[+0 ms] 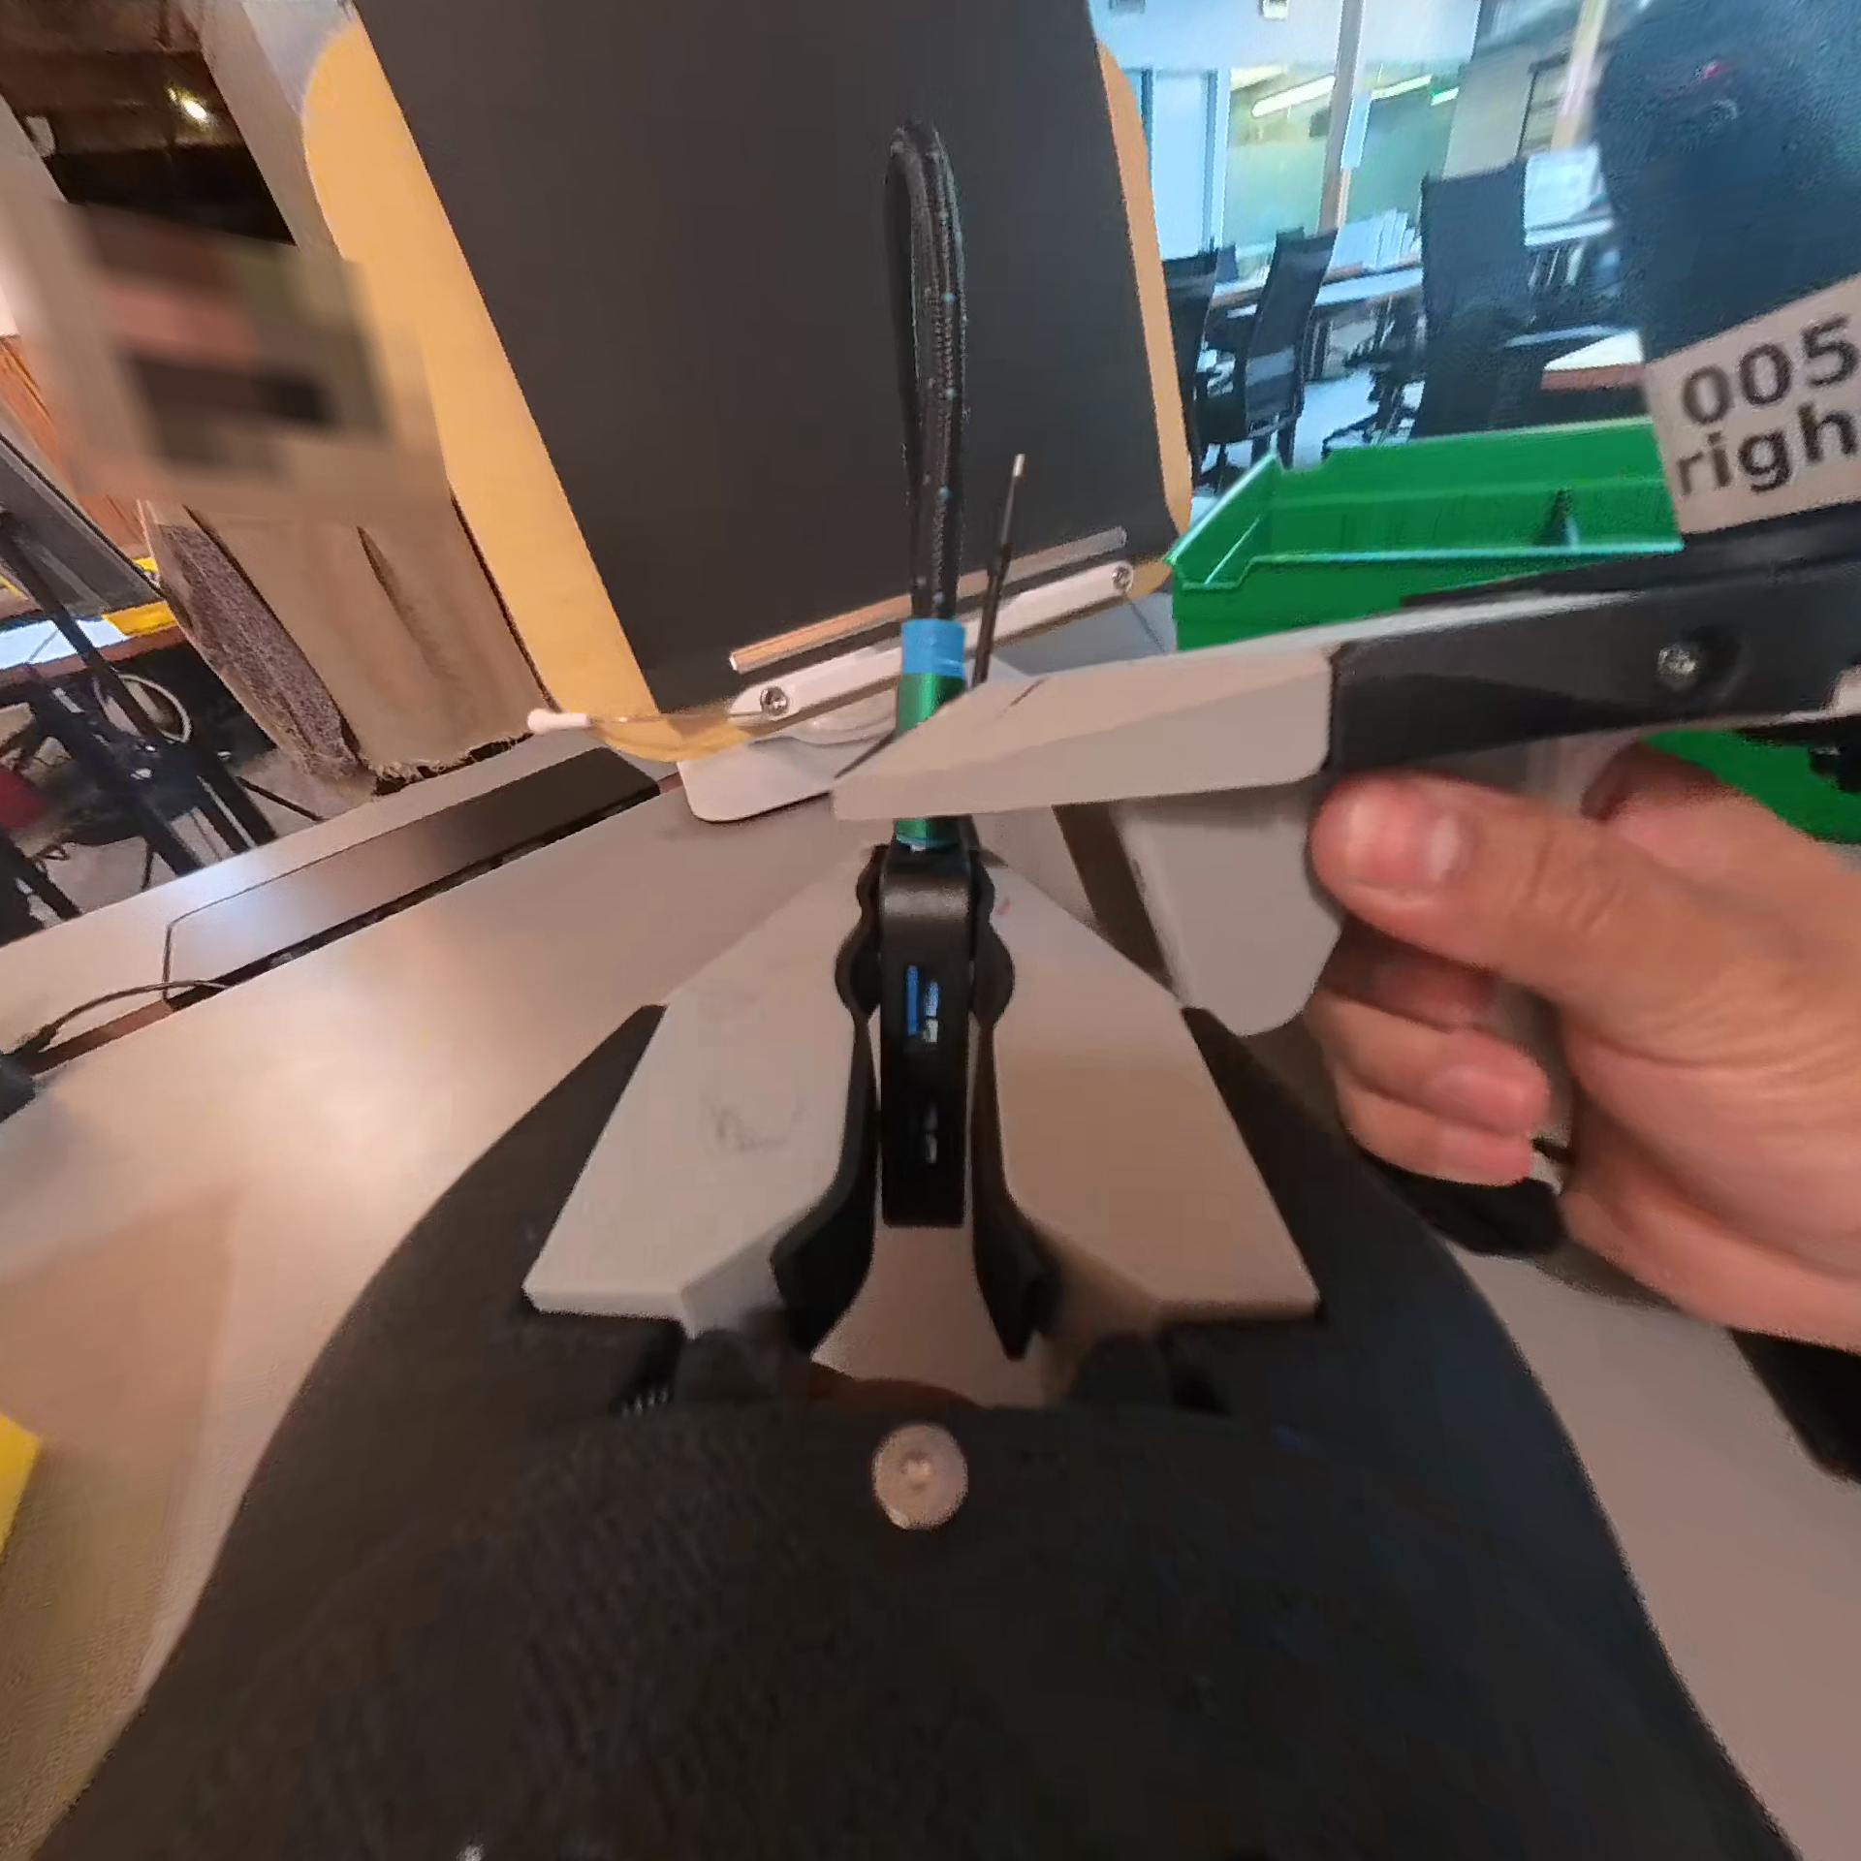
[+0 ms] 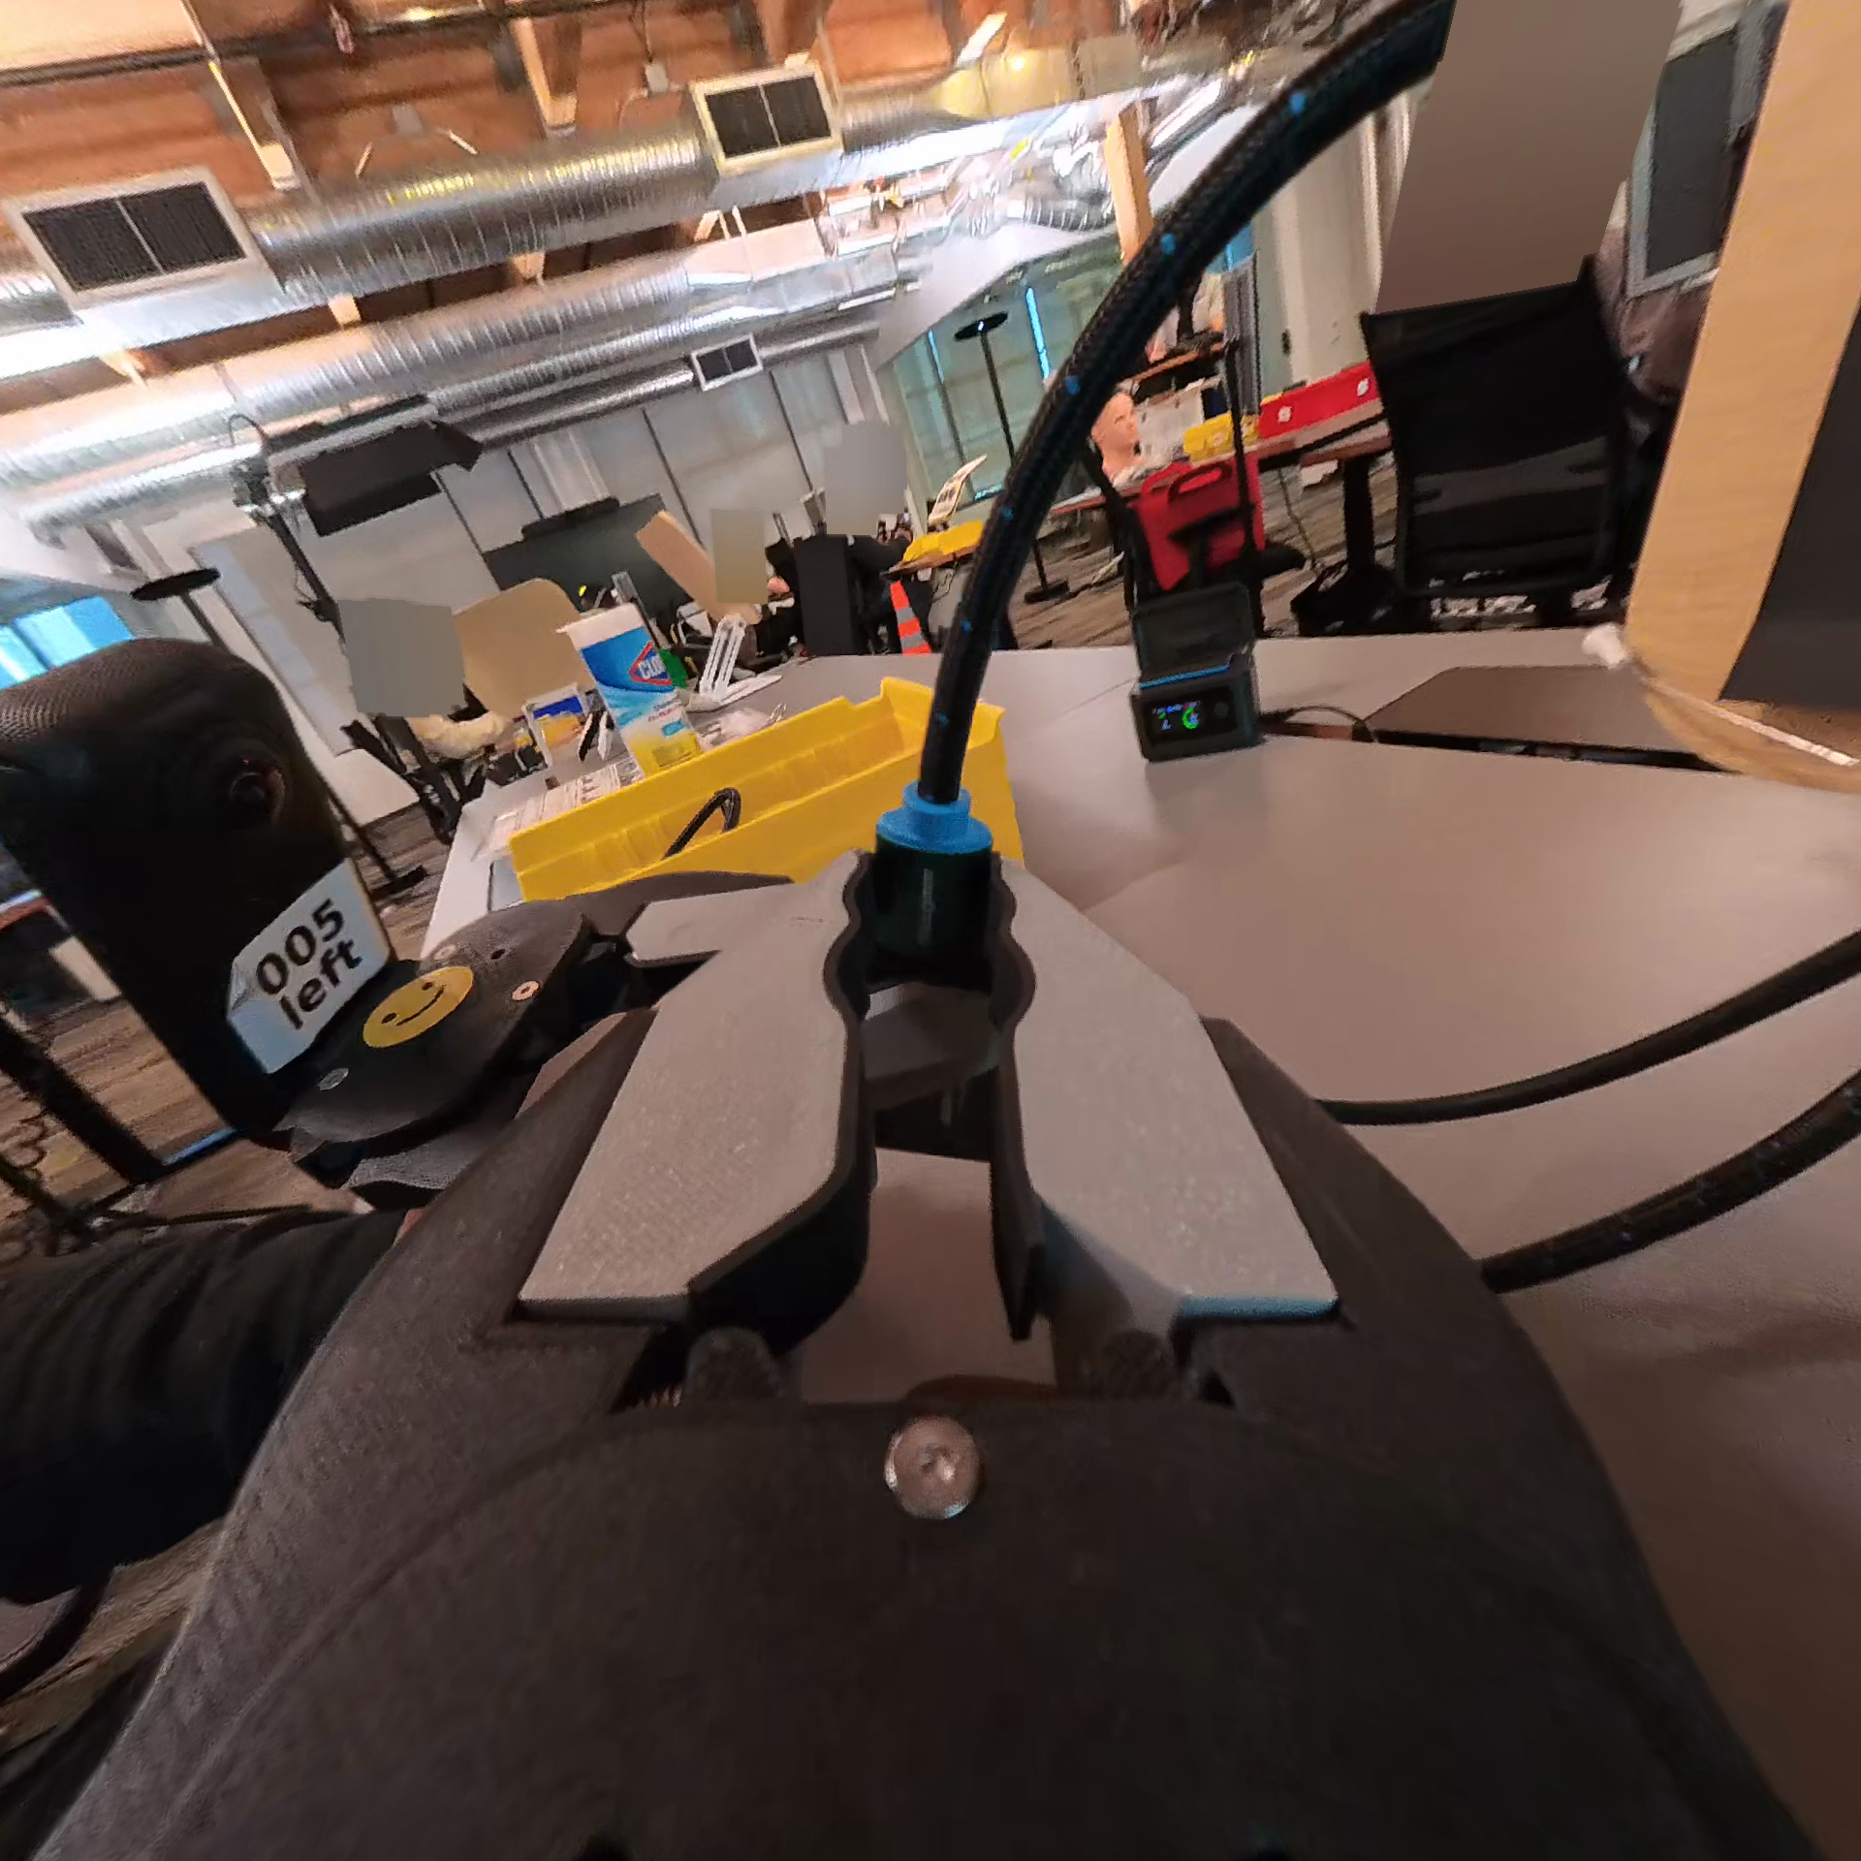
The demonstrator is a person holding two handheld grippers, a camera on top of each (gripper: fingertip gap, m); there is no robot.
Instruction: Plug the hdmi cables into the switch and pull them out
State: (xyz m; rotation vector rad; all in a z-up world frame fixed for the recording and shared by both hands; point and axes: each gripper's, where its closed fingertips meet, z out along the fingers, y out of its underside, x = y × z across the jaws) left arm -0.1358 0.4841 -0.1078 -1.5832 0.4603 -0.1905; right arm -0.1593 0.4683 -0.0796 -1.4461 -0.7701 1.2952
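Left gripper [image 1: 921, 1007]: I see it clamped on the black switch [image 1: 921, 1088], held above the grey table [image 1: 352, 1108].
Right gripper [image 2: 932, 967]: closed around the HDMI plug [image 2: 926, 886], directly over the switch; braided cable [image 2: 1047, 443] arches upward.

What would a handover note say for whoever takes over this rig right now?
Left gripper: shut on the small black HDMI switch box, held above the grey table.
Right gripper: shut on the green-and-blue plug of the black braided HDMI cable, crossing just past the switch's far end.
Done: switch and plug both gripped, plug at the switch's end.
Unclear: whether the plug is seated.
Left: finish inserting or pulling out.
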